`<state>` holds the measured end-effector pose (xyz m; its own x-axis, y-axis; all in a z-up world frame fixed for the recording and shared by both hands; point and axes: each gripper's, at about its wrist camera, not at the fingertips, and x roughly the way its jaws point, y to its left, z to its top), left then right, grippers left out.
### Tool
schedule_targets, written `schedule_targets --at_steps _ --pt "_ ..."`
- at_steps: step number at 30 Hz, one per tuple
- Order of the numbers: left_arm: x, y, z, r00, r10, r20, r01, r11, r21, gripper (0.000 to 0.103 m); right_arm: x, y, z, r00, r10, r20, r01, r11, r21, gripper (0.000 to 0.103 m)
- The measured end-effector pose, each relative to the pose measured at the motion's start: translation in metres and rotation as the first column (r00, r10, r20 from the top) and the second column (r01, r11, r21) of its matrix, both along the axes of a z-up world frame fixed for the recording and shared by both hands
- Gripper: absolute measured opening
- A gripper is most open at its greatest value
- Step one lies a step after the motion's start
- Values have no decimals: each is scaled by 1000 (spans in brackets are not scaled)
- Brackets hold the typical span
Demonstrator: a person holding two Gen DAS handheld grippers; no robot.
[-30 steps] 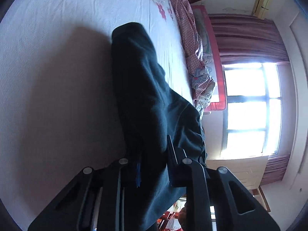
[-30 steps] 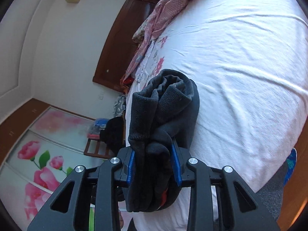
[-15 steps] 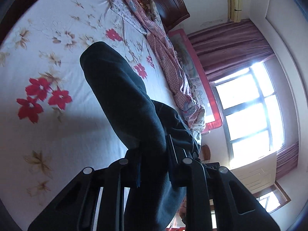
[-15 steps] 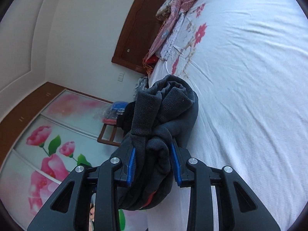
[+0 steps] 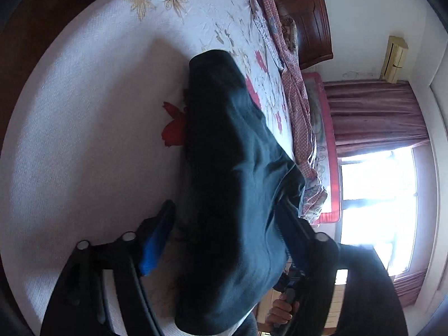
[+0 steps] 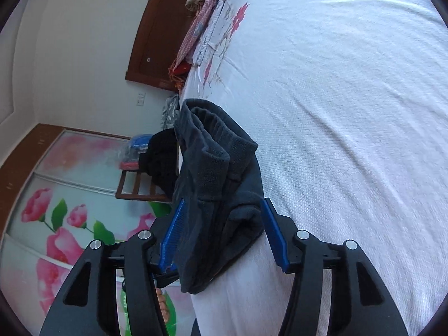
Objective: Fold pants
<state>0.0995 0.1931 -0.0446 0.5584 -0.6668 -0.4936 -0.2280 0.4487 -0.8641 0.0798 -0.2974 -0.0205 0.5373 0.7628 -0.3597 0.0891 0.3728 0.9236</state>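
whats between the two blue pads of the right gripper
In the right wrist view, the bunched waistband end of the dark pants sits between the open right gripper's pads, over the white bed.

A white bed with red flower print carries a crumpled pink checked quilt by the wooden headboard, near a curtained window.

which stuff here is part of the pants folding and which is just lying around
Part of the job:
- dark pants
- left gripper, jaws open
- right gripper, jaws open
- bed

Lying about:
- pink patterned blanket
- clothes on wooden rack
- curtains
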Motion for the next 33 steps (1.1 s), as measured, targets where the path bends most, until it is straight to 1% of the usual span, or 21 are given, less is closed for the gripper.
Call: schedule_targets --at_steps 2,6,8,9,10,11,15,16,17,18,20,21,22,23,25,27,28,29,30,32,33 --pt "-12 6 20 998 54 18 -56 992 110 101 -13 -9 13 999 -35 40 35 999 5 54" --pt "-41 -5 58 994 72 78 -90 965 248 101 -15 7 39 989 34 141 -52 991 125 55" --pt "-55 -16 72 993 27 118 -62 951 303 101 -9 19 50 974 47 223 -94 974 204 55" --pt "-58 -29 78 992 -7 126 -37 937 349 101 -4 26 52 970 57 236 -111 969 221 58" --pt "-59 -37 83 988 -47 149 -11 931 366 101 2 36 52 972 72 224 -123 967 225 68" --pt "-58 -47 86 981 -86 175 17 931 364 101 8 47 50 972 86 217 -136 964 227 70" --pt "-44 -86 83 974 -145 174 71 925 374 101 30 56 22 987 66 143 -84 989 120 70" --pt "-43 -90 74 983 -129 129 66 911 408 101 35 56 5 993 75 90 -85 990 111 69" --pt "-43 -92 58 993 -104 52 74 910 409 101 36 55 -8 995 75 63 -83 989 121 62" --pt "-48 -93 42 996 -90 9 80 922 378 100 34 53 -10 995 71 70 -79 990 117 58" --pt "-65 -88 24 996 -62 61 34 926 376 94 31 57 7 992 104 71 -106 994 21 57" --pt "-66 -88 24 996 -61 66 31 925 378 93 29 63 24 991 109 79 -106 993 -46 57" --pt "-65 -86 25 998 -47 48 26 928 371 90 26 70 41 984 127 123 -120 991 -66 57" --pt "-65 -82 24 999 -22 39 7 938 346 90 26 82 58 969 165 182 -157 986 -58 57" --pt "-68 -79 22 999 -6 45 -10 944 331 89 37 117 82 936 270 227 -265 963 -52 57" --pt "-74 -85 24 998 -16 62 -7 932 363 89 58 167 87 891 389 233 -407 913 34 57" --pt "-77 -86 24 997 -12 74 -16 930 368 89 67 195 91 859 459 229 -470 883 -7 57" --pt "-80 -85 23 996 0 86 -31 933 359 89 76 228 91 801 559 214 -563 825 -51 57" --pt "-82 -84 22 996 11 90 -41 937 346 89 83 256 86 749 637 184 -640 767 -50 57" --pt "-86 -79 22 995 32 97 -61 947 314 89 90 301 66 651 753 90 -755 656 -27 57" --pt "-86 -78 21 995 38 95 -65 951 302 89 88 316 56 609 792 56 -790 611 -55 57"
